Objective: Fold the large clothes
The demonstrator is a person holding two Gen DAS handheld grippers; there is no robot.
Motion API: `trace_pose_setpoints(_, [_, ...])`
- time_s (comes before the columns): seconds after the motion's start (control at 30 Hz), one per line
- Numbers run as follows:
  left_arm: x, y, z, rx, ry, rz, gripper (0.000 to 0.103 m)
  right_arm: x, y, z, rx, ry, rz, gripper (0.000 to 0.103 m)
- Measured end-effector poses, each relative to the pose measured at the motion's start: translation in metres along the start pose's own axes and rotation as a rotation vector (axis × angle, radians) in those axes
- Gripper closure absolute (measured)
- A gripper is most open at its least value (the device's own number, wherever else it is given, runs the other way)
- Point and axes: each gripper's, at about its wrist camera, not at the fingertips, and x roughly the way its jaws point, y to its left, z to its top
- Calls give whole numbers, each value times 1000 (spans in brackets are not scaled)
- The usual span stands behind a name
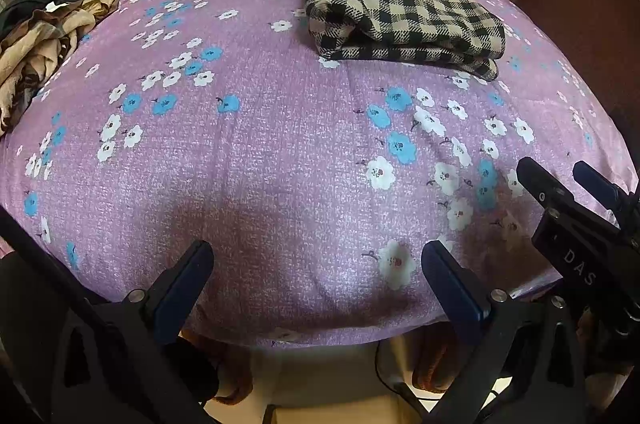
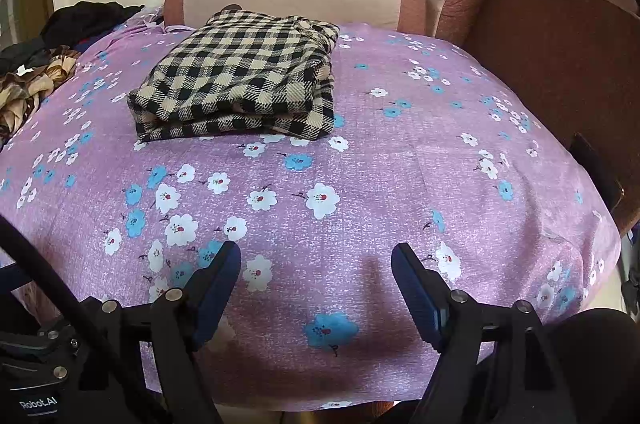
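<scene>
The folded checked garment [image 2: 240, 79] lies well ahead of the right gripper [image 2: 316, 256], slightly to its left, on the floral purple sheet [image 2: 400, 163]. From the left gripper [image 1: 318, 252] it sits far ahead and rightward. Both grippers gape wide, holding nothing.

Soft, even indoor light fills the room, bright enough to see colours well, with no hard glare. A broad dim shadow lies on the purple flowered cover [image 1: 280, 151] near its front edge in both views. The fisheye lenses bulge the cover into a dome and darken the corners to black. Fabric weave looks slightly grainy; the nearest edges smear a little.
</scene>
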Motion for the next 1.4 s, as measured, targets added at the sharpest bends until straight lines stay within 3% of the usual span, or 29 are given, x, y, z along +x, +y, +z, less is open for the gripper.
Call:
trace_pose_setpoints(0.53, [2, 1, -1, -7, 8, 2, 0, 1, 1, 0, -32, -8, 9, 21])
trace_pose_setpoints(1.4, [-37, -9, -6, 26, -87, 52, 0, -23, -7, 0, -17, -87, 29, 20])
